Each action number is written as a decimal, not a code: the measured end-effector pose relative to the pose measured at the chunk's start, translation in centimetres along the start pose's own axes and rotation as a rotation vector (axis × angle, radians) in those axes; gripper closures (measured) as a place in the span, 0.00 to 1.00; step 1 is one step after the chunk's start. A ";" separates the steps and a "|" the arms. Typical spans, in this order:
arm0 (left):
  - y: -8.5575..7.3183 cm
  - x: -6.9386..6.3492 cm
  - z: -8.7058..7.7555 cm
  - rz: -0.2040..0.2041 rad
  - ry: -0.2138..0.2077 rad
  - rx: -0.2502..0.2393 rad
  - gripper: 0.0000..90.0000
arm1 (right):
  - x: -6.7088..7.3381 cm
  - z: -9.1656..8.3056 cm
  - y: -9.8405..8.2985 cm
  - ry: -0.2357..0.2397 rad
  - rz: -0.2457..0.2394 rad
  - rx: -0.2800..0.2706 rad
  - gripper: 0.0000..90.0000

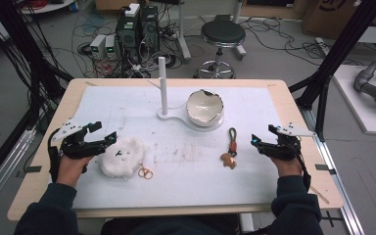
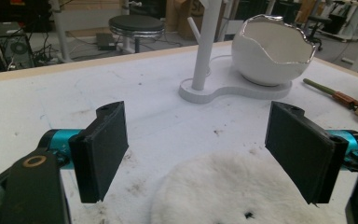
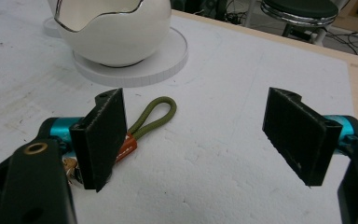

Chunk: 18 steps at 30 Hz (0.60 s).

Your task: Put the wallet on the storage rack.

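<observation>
Counter: pale wood top, nearly covered by a white, scuffed mat. On the mat, upper centre of the frame, stood a white stand with an upright post, its round base carrying a white eggshell-shaped bowl. Lower left lay a white fluffy plush keychain with a gold ring. Right of centre lay a green-looped keychain with a brown charm.

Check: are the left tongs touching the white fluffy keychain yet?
Apart. The left gripper view shows the left tongs open, with the white fluffy keychain lying between and below them, white mat visible beside each pad.
</observation>
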State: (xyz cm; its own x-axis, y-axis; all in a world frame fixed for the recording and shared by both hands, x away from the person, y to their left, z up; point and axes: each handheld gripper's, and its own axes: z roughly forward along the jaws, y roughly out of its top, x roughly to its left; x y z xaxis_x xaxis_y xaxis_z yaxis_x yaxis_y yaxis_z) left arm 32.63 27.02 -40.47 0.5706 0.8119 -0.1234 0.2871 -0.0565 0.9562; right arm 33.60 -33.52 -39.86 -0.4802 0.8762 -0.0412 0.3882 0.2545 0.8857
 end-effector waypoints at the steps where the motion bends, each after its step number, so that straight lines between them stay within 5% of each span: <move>1: 0.0 0.1 0.0 -0.004 0.005 0.008 0.23 | 0.0 0.0 0.0 0.000 0.004 0.000 0.25; 5: -0.3 0.2 0.3 -0.028 0.006 0.050 0.23 | -0.1 -0.1 -0.1 0.005 0.012 0.001 0.25; 13: -2.1 0.5 1.2 -0.067 0.047 0.256 0.24 | -0.1 0.0 -0.3 0.023 0.020 -0.002 0.25; 18: -2.4 0.3 1.5 -0.076 0.038 0.313 0.24 | 0.2 0.0 -0.2 0.028 0.009 -0.001 0.25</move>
State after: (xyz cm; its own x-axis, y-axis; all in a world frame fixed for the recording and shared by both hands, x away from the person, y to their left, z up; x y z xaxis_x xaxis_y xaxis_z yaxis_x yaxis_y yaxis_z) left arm 33.28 26.58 -43.21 0.5107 0.8416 -0.1755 0.5538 -0.1659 0.8160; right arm 33.46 -33.42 -40.06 -0.4984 0.8667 -0.0207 0.3918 0.2465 0.8864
